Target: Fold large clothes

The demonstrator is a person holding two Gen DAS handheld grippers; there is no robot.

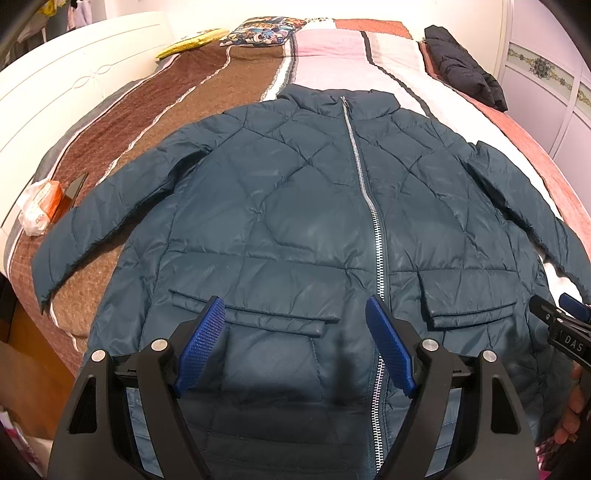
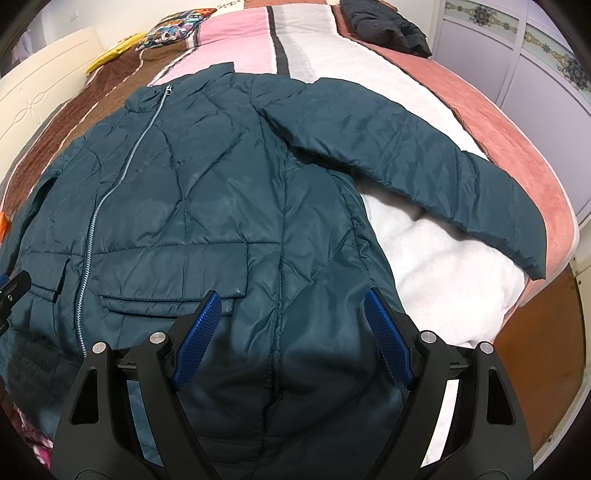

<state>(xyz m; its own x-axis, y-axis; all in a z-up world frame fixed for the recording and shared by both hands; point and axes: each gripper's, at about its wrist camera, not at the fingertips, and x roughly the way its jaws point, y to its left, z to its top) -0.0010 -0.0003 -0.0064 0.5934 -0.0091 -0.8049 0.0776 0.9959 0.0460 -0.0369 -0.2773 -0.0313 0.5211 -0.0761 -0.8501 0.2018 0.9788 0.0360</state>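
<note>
Here both grippers' jaws gape wide, empty, above the jacket (image 1: 280, 206).

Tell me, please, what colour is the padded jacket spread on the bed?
Dark teal, with diamond quilting; the jacket shows best in the left wrist view.

jacket (image 1: 295, 206) flat on bed (image 1: 332, 55), under and ahead of both finger pairs | zipper (image 1: 373, 221) just inside the left gripper's right finger (image 1: 388, 347) | folded garment (image 2: 388, 26) far ahead, right | pillow (image 1: 262, 31) far ahead, left
</note>
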